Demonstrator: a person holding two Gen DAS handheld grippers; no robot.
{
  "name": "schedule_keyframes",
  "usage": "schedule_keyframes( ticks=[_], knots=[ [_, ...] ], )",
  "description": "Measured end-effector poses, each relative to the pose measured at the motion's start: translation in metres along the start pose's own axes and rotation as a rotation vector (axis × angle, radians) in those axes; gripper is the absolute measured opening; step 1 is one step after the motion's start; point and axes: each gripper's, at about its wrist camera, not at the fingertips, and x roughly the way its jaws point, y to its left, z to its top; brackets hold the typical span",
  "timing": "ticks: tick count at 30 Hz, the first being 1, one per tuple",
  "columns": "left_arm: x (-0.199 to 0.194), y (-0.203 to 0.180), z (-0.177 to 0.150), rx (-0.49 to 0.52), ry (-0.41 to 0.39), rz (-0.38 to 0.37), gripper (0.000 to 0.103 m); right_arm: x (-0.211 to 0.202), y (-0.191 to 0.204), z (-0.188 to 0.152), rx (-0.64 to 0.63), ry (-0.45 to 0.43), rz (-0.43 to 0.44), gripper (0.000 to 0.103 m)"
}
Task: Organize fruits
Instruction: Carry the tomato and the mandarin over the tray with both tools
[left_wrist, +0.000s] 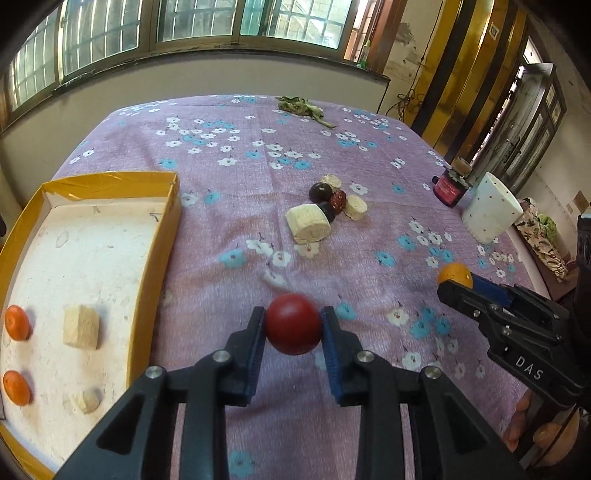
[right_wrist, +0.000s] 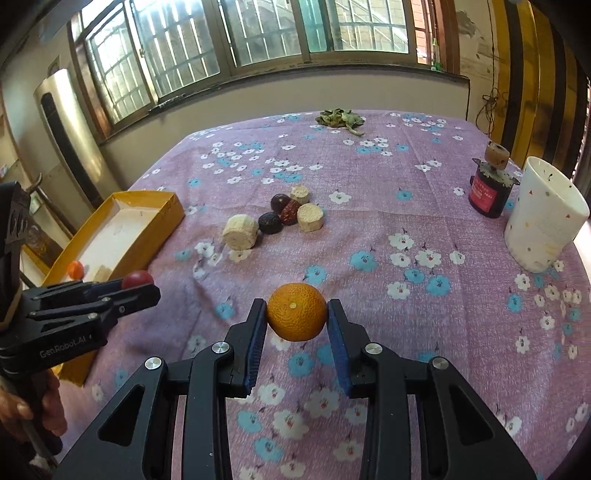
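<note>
My left gripper (left_wrist: 293, 323) is shut on a round red fruit (left_wrist: 293, 324), held above the purple flowered cloth just right of the yellow box (left_wrist: 153, 266). Inside that box lie two small oranges (left_wrist: 16, 322) and pale sugarcane chunks (left_wrist: 81, 326). My right gripper (right_wrist: 297, 317) is shut on an orange (right_wrist: 297, 312), lifted over the cloth. A heap of dark fruits (right_wrist: 269, 222), a red date (right_wrist: 290, 213) and pale chunks (right_wrist: 241, 232) sits mid-table. Each gripper shows in the other's view: the right one (left_wrist: 456, 282) with its orange, the left one (right_wrist: 142, 282) with the red fruit.
A white dotted cup (right_wrist: 545, 218) and a dark jar with a cork (right_wrist: 489, 188) stand at the right edge of the table. Wilted green leaves (right_wrist: 341, 118) lie at the far edge. A hand (right_wrist: 33, 406) grips the left tool's handle.
</note>
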Motion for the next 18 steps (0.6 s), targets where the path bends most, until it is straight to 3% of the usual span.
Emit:
schedule_keyframes(
  ticks=[10,18],
  knots=[
    [-0.032,0.018,-0.017,-0.04,-0.033,-0.007,0.032,0.0,0.055,-0.02,-0.08,0.052,0.04,0.032],
    [-0.06,0.072,-0.024,-0.119,-0.068,0.052,0.032,0.014,0.113,-0.003,-0.146,0.063,0.128,0.032]
  ],
)
